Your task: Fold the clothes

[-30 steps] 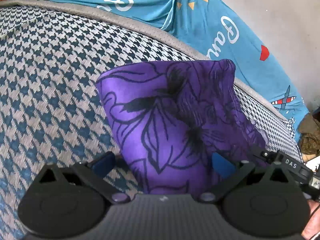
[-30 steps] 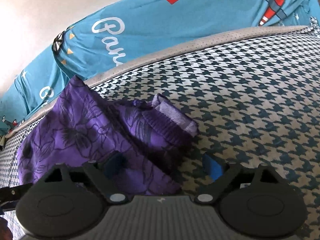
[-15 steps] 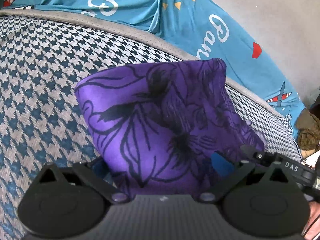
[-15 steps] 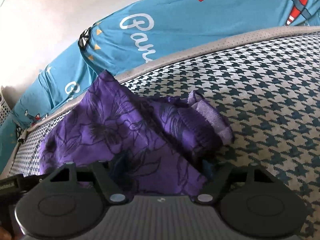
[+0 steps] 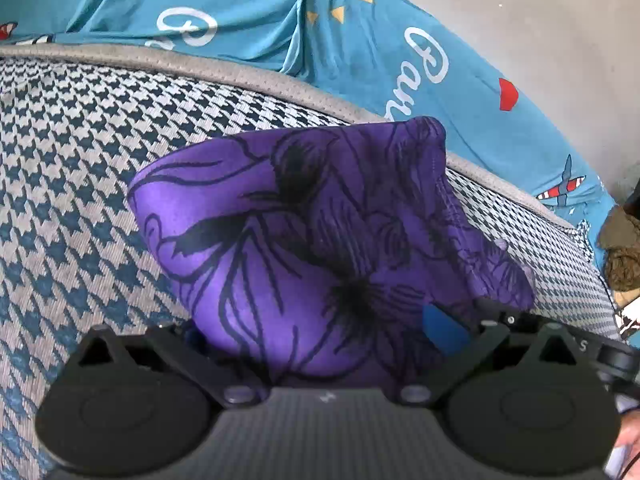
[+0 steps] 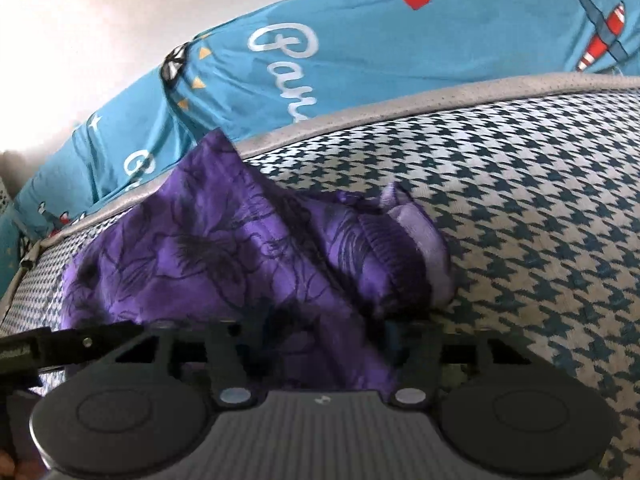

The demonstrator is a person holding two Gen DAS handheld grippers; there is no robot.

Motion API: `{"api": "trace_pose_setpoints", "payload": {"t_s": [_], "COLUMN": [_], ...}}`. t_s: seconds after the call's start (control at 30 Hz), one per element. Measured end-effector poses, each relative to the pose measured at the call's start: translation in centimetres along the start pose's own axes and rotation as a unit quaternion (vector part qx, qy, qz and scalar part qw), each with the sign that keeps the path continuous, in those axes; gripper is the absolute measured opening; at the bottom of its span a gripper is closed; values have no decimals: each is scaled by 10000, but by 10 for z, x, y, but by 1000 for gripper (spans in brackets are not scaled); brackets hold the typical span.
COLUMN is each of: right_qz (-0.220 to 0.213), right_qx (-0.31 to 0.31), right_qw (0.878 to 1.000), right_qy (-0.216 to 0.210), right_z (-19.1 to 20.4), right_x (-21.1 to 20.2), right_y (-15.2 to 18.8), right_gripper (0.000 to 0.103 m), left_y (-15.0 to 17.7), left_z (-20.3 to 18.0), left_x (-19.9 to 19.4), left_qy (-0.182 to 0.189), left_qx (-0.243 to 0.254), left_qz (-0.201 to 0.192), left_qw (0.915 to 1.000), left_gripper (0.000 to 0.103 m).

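The houndstooth mattress [image 5: 80,168] is carrying everything, and its grey piped edge [image 5: 248,80] is running along the far side, where a blue printed sheet [image 5: 248,4] is hanging behind it. The purple floral garment [image 5: 304,240] is lying bunched near that far edge, one part standing up as a soft fold, probably because both grippers are lifting its near hem to fold it over.

The left gripper [image 5: 316,330] is standing wide with the cloth filling the gap between its jaws; its blue pad [image 5: 442,334] is showing beside the fabric, and I cannot tell if it is pressing. The right gripper [image 6: 320,344] is closing on the near edge of the garment [image 6: 192,248], with cloth between its narrow jaws, so a grip is being taken there. The pale ribbed waistband [image 6: 424,248] is lying loose to the right.

Compared with a second ago, the right jaws are much narrower and the purple cloth is now covering more of the left gripper's gap.
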State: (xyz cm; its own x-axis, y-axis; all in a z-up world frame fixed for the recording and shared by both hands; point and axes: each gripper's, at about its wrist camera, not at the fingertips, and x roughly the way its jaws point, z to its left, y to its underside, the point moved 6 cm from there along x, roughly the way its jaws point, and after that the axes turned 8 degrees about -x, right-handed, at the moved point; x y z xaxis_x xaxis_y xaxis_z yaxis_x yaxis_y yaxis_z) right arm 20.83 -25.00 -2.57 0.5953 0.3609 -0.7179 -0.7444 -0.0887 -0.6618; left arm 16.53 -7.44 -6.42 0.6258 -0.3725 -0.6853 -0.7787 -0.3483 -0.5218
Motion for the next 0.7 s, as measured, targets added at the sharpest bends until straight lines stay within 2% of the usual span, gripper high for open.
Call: {"api": "trace_pose_setpoints", "payload": {"t_s": [0.03,0.17,0.33,0.53,0.7], "right_qz": [5,16,-51,-113,-147], "right_qx": [-13,-112,-174,-139,-106], "right_qw": [10000,9999,9998,9996,9993], "right_qy": [-34,-21,-113,-213,-338], "right_z": [1,8,10,13,19], "right_x": [0,-1,-5,-9,-14], "right_y": [0,-1,-4,-6,-6], "right_gripper": [29,26,24,24,24], "left_y": [0,-3,-7,-9,-10], "left_z": [-1,-1,2,1,6], "left_x": [-1,-8,-16,-26,-32], "left_qy": [-30,-99,-206,-319,-396], "left_qx": [22,-17,-158,-50,-45], "left_qz": [-31,-156,-268,-292,-323], "left_qw": [10000,9998,9993,9991,9987], "left_gripper": [95,79,65,59,58]}}
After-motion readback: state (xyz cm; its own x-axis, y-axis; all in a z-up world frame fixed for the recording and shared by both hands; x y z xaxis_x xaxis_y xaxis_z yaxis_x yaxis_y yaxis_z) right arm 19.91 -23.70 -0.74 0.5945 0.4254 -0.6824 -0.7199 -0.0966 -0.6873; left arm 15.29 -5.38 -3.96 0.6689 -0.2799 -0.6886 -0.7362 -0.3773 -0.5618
